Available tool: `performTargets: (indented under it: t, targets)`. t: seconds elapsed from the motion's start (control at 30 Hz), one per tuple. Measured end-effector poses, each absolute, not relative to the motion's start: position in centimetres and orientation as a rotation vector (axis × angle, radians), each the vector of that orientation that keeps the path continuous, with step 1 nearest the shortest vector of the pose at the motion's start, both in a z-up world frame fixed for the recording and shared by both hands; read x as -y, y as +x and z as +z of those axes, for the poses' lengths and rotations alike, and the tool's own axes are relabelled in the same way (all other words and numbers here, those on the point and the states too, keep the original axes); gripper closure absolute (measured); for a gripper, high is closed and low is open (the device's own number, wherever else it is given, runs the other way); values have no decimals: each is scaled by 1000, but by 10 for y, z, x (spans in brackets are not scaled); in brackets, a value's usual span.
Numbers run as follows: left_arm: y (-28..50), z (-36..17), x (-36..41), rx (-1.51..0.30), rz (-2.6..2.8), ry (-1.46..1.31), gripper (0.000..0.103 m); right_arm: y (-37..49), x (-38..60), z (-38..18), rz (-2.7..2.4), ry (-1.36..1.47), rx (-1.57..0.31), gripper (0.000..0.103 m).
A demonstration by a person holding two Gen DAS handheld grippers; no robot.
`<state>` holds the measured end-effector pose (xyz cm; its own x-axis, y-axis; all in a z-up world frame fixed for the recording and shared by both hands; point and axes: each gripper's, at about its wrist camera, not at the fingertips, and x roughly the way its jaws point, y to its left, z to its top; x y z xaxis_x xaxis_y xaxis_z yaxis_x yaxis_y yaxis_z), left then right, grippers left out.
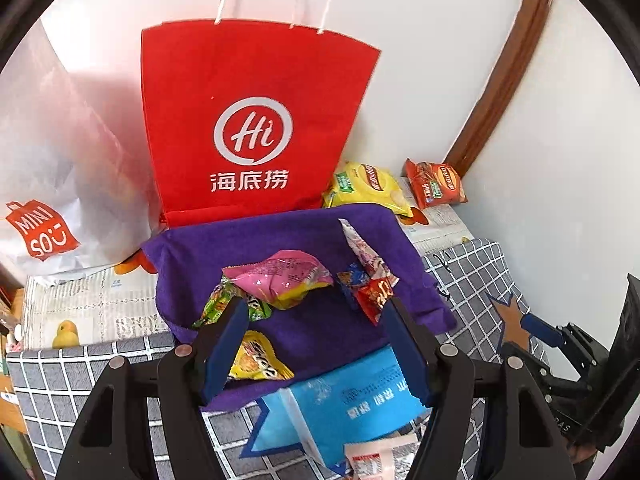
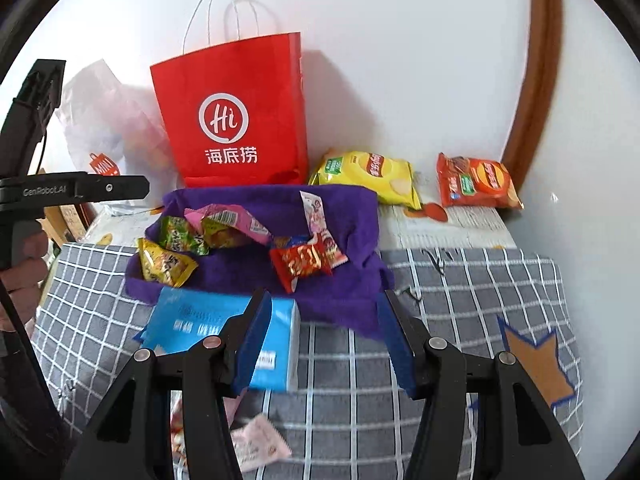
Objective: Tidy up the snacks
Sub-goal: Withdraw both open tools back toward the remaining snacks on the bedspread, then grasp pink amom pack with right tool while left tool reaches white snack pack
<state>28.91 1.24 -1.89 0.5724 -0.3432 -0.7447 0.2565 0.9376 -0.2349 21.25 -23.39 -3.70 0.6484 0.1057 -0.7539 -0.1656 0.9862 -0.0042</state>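
Note:
Several small snack packets lie on a purple cloth [image 1: 312,332] [image 2: 248,276]: a pink one [image 1: 280,276] [image 2: 236,220], green ones [image 1: 218,306] [image 2: 180,236], a yellow one [image 1: 254,362] [image 2: 164,262], a red one [image 1: 374,294] [image 2: 302,262] and a white-pink stick [image 1: 362,250] [image 2: 316,210]. A red paper bag [image 1: 248,120] [image 2: 236,112] stands behind. My left gripper [image 1: 316,308] is open and empty above the cloth. My right gripper [image 2: 324,300] is open and empty at the cloth's near edge, beside a blue tissue pack [image 2: 224,340] [image 1: 352,404].
A yellow chip bag [image 1: 368,186] [image 2: 372,176] and a red chip bag [image 1: 436,186] [image 2: 476,182] lie by the white wall. A white Miniso bag [image 1: 52,200] [image 2: 108,136] stands at left. Grey checked cloth [image 2: 460,300] covers the surface. Small pink packets [image 2: 256,444] lie near me.

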Motion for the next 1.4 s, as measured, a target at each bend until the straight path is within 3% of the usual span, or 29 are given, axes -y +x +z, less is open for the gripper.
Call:
performTargets:
  t: [0.23,0.87,0.97,1.4]
  targets:
    - [253,-20,-12,-904,-330,-80,35,181,238,-40,180,-74,-868,48]
    - [168,-58,-54,-949,-218,-123,35,131,212,-122,401,-69,-997,47]
    - [157,-64,-55,-954,-213,-133,35,131,207,-132,447,-80,-1015,36]
    - [138,-79,-52,-968,-193,-140,35,148,200,-169,464,-116,-1070,34]
